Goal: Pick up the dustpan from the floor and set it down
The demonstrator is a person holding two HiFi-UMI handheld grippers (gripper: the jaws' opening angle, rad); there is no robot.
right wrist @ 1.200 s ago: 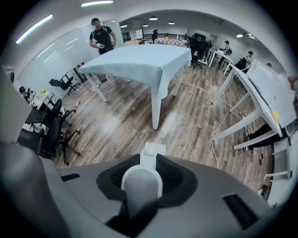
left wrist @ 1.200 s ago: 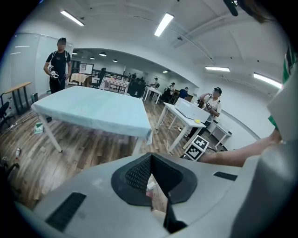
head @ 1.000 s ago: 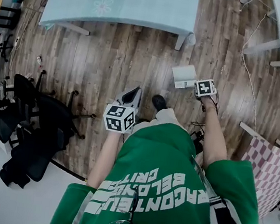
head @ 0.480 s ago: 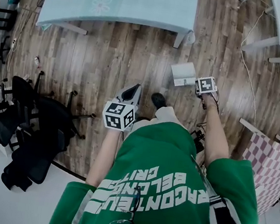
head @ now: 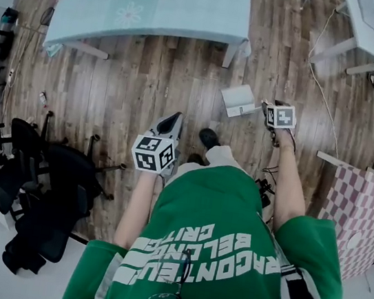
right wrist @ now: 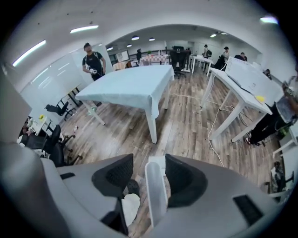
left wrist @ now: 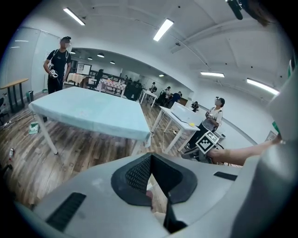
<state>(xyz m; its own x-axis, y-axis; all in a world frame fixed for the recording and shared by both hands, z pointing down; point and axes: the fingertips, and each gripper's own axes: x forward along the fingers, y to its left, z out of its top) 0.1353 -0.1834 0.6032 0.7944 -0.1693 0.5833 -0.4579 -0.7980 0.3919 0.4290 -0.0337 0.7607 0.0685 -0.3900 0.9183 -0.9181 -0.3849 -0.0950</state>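
The white dustpan (head: 238, 99) lies on the wooden floor in front of the person's feet. Its handle (right wrist: 156, 197) runs up between the jaws of my right gripper (head: 265, 108), whose jaws are opening. In the right gripper view a gap shows between the handle and the left pad (right wrist: 116, 174), and the handle runs close by the right pad. The dustpan's pan (right wrist: 157, 161) shows past the jaws of the right gripper (right wrist: 149, 169). My left gripper (head: 172, 121) hovers over the floor to the left, its tips together with nothing held (left wrist: 150, 160).
A light blue table (head: 153, 1) stands beyond the dustpan. White desks (head: 372, 27) with a floor cable (head: 324, 68) are at the upper right. Black office chairs (head: 43, 179) crowd the left. A pink checkered box (head: 365, 214) is at the right. A black shoe (head: 209, 138) is near the dustpan.
The right gripper's cube has drawn a little away from the dustpan's pan, which stays on the floor. The left gripper has shifted slightly.
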